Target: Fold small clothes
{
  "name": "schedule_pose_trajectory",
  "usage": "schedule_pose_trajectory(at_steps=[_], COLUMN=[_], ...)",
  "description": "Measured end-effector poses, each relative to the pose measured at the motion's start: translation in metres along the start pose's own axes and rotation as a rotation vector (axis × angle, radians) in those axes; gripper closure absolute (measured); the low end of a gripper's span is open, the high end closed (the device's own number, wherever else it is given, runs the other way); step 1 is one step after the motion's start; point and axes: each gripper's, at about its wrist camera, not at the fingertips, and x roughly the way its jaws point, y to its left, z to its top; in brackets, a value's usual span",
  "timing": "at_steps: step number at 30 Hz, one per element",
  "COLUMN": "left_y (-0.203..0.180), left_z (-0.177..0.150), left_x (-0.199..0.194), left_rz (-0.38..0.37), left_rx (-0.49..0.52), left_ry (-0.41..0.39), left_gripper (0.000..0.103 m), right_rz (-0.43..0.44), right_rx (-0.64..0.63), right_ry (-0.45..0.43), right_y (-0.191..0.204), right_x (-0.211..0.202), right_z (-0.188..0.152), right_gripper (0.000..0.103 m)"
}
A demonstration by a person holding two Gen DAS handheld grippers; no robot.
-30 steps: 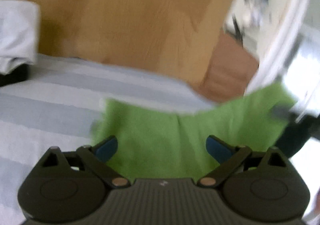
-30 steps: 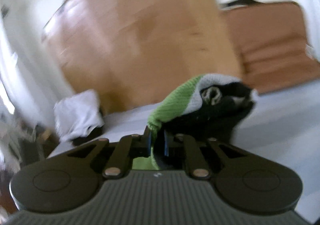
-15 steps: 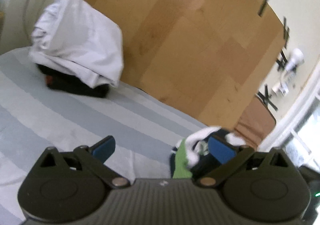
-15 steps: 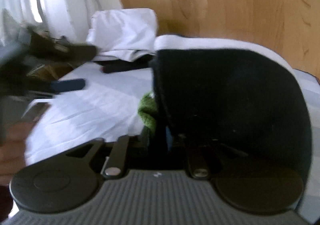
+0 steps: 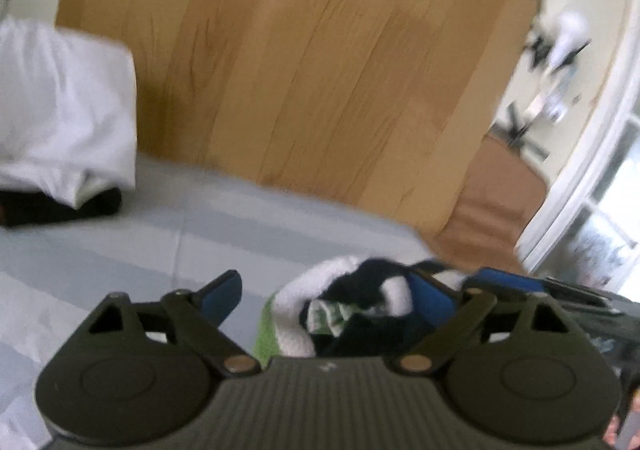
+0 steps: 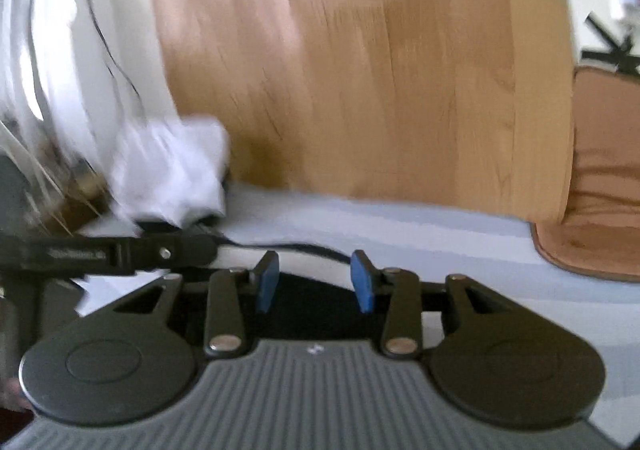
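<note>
A small green, white and black garment lies bunched on the striped sheet, between my left gripper's open blue fingers. In the right wrist view only its black part shows, just under my right gripper, which is open and empty. The left gripper's arm crosses that view at the left. The right gripper's blue finger shows at the right of the left wrist view.
A folded white garment on a black one sits at the back left of the bed; it also shows in the right wrist view. A wooden headboard rises behind. A brown cushion lies at the right.
My right gripper has opened and let go of the garment, which now lies bunched on the sheet. My left gripper has moved in around it.
</note>
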Motion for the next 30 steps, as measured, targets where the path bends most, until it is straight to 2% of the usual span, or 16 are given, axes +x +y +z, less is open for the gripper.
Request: schedule_pose_trajectory(at_steps=[2,3,5,8,11,14,18,20,22,24,25,28,30], left_y=[0.007,0.012,0.024,0.027,0.018,0.012,0.006,-0.001,-0.004,0.000,0.006,0.021,0.018], left_z=[0.001,-0.001,-0.006,-0.007,-0.006,-0.004,-0.013,-0.017,-0.023,-0.023,-0.023,-0.018,-0.016], left_x=[0.030,0.047,0.061,0.062,0.051,0.026,-0.006,-0.010,-0.007,0.010,0.021,0.024,0.014], left_rz=[0.079,0.095,0.075,0.074,0.101,0.105,0.086,0.102,0.175,0.253,0.279,0.242,0.241], left_rx=[-0.016,-0.022,-0.089,-0.109,-0.064,-0.028,-0.002,0.027,0.065,0.077,0.071,-0.015,-0.008], left_ry=[0.095,0.147,0.159,0.165,0.143,0.094,0.027,0.017,0.014,0.054,0.089,0.130,0.114], left_gripper=[0.017,0.014,0.002,0.001,0.001,0.000,0.000,0.000,0.000,0.000,0.000,0.000,0.000], right_rz=[-0.062,-0.105,-0.161,-0.179,-0.135,-0.084,-0.055,-0.061,-0.072,-0.091,-0.093,-0.026,0.030], right_rx=[-0.056,-0.112,-0.178,-0.206,-0.155,-0.067,0.009,0.010,0.023,0.043,0.075,0.251,0.318], right_ry=[0.095,0.124,0.088,0.088,0.043,-0.024,-0.112,-0.106,-0.072,-0.027,-0.036,-0.025,-0.040], right_y=[0.000,0.003,0.012,0.012,0.004,-0.002,-0.004,-0.001,0.002,0.006,0.005,-0.012,-0.022], right_x=[0.037,0.057,0.064,0.057,0.043,0.015,-0.025,-0.032,-0.030,-0.024,-0.022,-0.025,-0.034], right_z=[-0.010,-0.019,-0.028,-0.029,-0.031,-0.037,-0.060,-0.075,-0.090,-0.107,-0.115,-0.117,-0.118], right_gripper=[0.059,0.058,0.056,0.056,0.051,0.037,0.034,0.034,0.034,0.035,0.035,0.034,0.034])
